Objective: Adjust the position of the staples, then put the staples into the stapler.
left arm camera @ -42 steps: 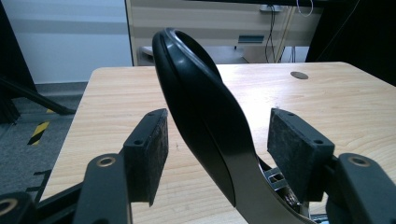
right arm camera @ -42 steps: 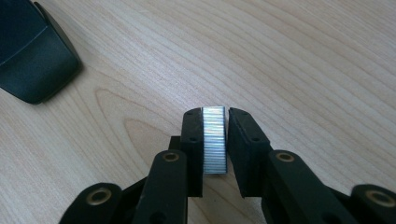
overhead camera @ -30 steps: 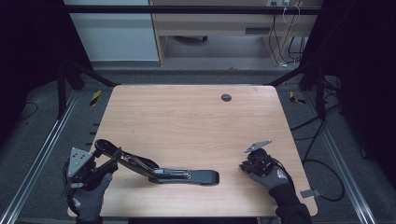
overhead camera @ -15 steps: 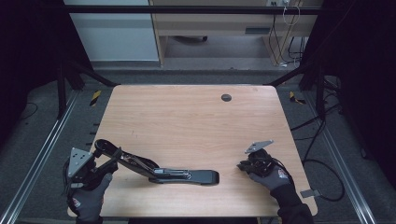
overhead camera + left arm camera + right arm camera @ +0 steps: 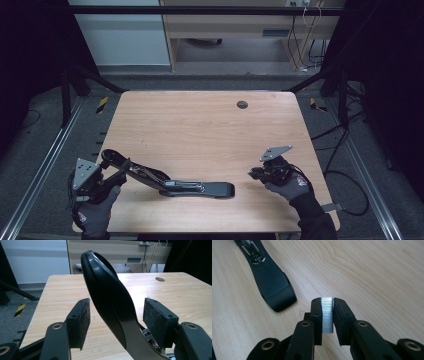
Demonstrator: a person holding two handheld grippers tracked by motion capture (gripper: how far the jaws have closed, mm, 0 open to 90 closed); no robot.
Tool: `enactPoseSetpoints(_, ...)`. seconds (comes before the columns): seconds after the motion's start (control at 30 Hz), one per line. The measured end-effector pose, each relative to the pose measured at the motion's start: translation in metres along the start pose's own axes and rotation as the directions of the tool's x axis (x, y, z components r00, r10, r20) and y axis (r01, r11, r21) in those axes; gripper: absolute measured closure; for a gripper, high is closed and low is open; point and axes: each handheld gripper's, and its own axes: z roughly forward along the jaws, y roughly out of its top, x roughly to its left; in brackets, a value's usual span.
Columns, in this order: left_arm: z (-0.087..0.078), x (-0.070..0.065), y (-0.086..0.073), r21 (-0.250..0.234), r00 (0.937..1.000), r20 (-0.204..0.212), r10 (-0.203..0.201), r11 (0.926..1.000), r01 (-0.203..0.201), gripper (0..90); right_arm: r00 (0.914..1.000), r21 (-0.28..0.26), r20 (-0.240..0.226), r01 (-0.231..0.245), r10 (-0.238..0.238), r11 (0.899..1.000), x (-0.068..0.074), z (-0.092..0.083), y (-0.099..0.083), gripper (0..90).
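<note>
Two grippers are in our hands. Our right gripper clamps a strip of staples between its pads. Beyond its tips, leftward, lies the stapler's base. Our left gripper stands released, the stapler's raised arm between its pads untouched.

Black stapler, silver staples, light wood table.
</note>
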Motion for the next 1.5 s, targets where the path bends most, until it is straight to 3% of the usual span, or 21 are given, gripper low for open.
enactPoseSetpoints(0.33,0.001,0.002,-0.001,0.004,0.9999,0.008,-0.009,0.9999,0.009,38.2,0.9976,-0.036,-0.050,0.047,-0.049,0.998,0.006,0.001,0.017,78.5)
enactPoseSetpoints(0.67,0.001,0.003,0.000,0.003,0.9999,0.008,-0.013,0.9999,0.013,38.2,0.9886,-0.046,-0.089,0.118,-0.122,0.992,0.014,0.000,0.040,78.5)
enactPoseSetpoints(1.07,0.002,0.003,0.000,0.006,0.9999,0.013,-0.010,0.9999,0.010,38.2,0.9734,-0.047,-0.124,0.188,-0.193,0.981,0.024,0.003,0.063,78.5)
enactPoseSetpoints(1.5,0.002,0.003,-0.001,0.011,0.9999,0.008,-0.009,0.9999,0.009,38.3,0.9503,-0.042,-0.169,0.258,-0.261,0.965,0.034,0.008,0.083,78.5)
